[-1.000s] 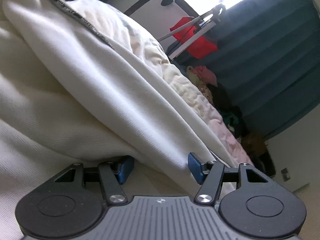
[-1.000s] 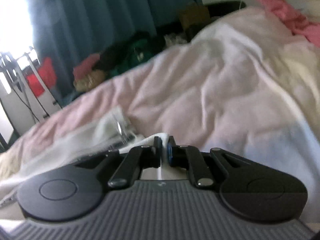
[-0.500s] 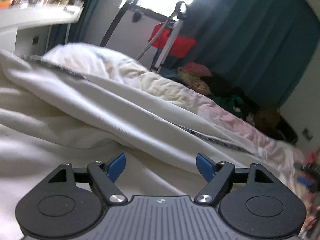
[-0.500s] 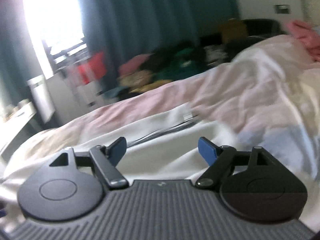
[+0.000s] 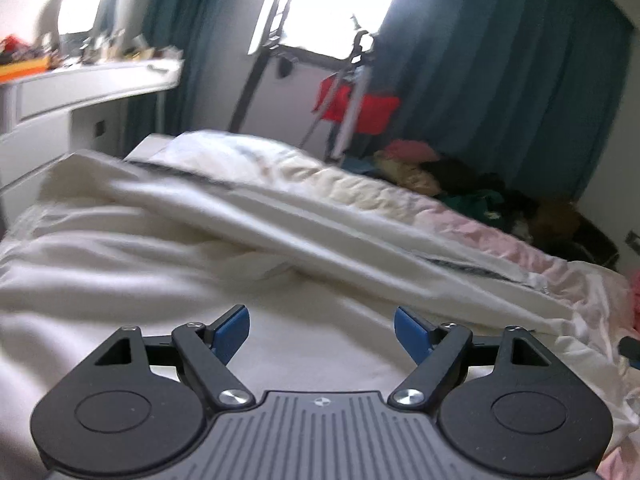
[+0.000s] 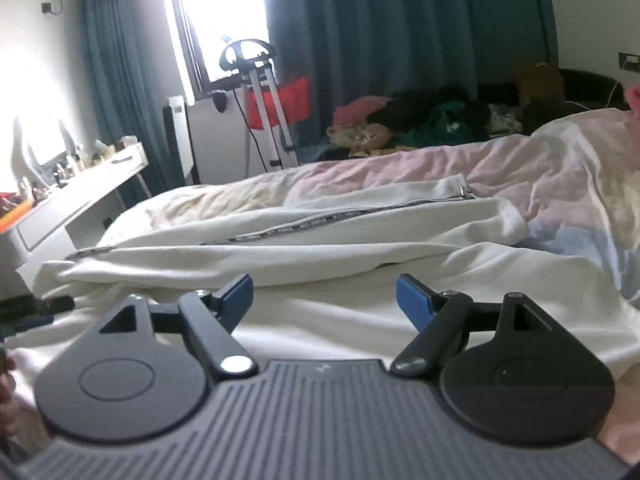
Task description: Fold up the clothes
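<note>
Both tongs gape wide with nothing between the blue pads: the left tongs (image 5: 322, 330) and the right tongs (image 6: 324, 300) hang above the white zip-up garment (image 6: 304, 236), which lies along the bed (image 6: 560, 168). Only the right view shows its zipper pull (image 6: 464, 192). Far right, a clothes heap (image 6: 420, 120) lies beneath teal curtains (image 6: 400, 32).

The garment (image 6: 320, 248) is cream white, with a dark grey patterned band (image 6: 304, 226) along its length. The bedding (image 6: 500, 168) is pale pink, with a pale blue patch at the right. The curtains (image 6: 400, 40) are dark teal. Both grippers (image 5: 322, 330) (image 6: 324, 300) are black with blue pads (image 5: 412, 334) and ribbed grey bodies. A red cloth (image 5: 360, 106) hangs on the white rack. The desk (image 6: 80, 200) is white.
</note>
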A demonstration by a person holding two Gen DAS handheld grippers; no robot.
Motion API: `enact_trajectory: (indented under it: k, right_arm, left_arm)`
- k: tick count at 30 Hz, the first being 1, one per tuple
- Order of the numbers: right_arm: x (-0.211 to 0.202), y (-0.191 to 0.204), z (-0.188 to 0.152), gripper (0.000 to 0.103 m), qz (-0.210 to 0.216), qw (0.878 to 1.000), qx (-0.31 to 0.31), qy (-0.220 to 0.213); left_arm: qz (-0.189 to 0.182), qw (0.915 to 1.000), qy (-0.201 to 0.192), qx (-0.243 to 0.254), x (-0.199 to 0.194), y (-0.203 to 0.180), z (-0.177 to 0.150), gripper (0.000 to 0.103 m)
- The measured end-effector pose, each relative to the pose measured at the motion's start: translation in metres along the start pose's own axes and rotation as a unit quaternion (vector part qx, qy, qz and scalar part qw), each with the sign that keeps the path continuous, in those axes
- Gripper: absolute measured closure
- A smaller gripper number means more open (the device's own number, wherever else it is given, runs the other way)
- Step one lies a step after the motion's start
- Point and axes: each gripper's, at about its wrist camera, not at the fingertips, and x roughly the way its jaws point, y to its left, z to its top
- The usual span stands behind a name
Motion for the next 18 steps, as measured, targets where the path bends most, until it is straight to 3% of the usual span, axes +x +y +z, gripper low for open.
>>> enact_trajectory:
  k: [3,6,8,11,14,18]
  right_arm:
    - [-0.002,-0.006,-0.001,0.023,-0.002,1.0,0.018,0.004]
    - [-0.002,-0.014,-0.003,0.023,-0.011,0.999,0.035,0.011]
    - [-0.001,-0.019,-0.005,0.023,-0.037,0.998,0.042,0.017]
    - [0.0,-0.029,-0.005,0.023,-0.054,0.996,0.064,0.022]
    - [-0.001,-0.037,-0.006,0.023,-0.059,0.994,0.084,0.023]
    - [-0.001,-0.043,-0.006,0.023,-0.069,0.993,0.1,0.013]
  left_arm:
    - [0.036,0.9966,0.044,-0.059,-0.009,0.031,0.002,0.021]
    - [0.052,0.9788,0.098,-0.172,-0.016,0.08,0.007,0.022]
    - [0.057,0.956,0.13,-0.257,-0.023,0.115,0.01,0.022]
    - [0.065,0.9043,0.155,-0.392,-0.043,0.167,0.01,0.022]
    - [0.074,0.8725,0.135,-0.464,-0.069,0.2,0.009,0.022]
    - [0.102,0.8763,0.127,-0.453,-0.08,0.217,0.01,0.022]
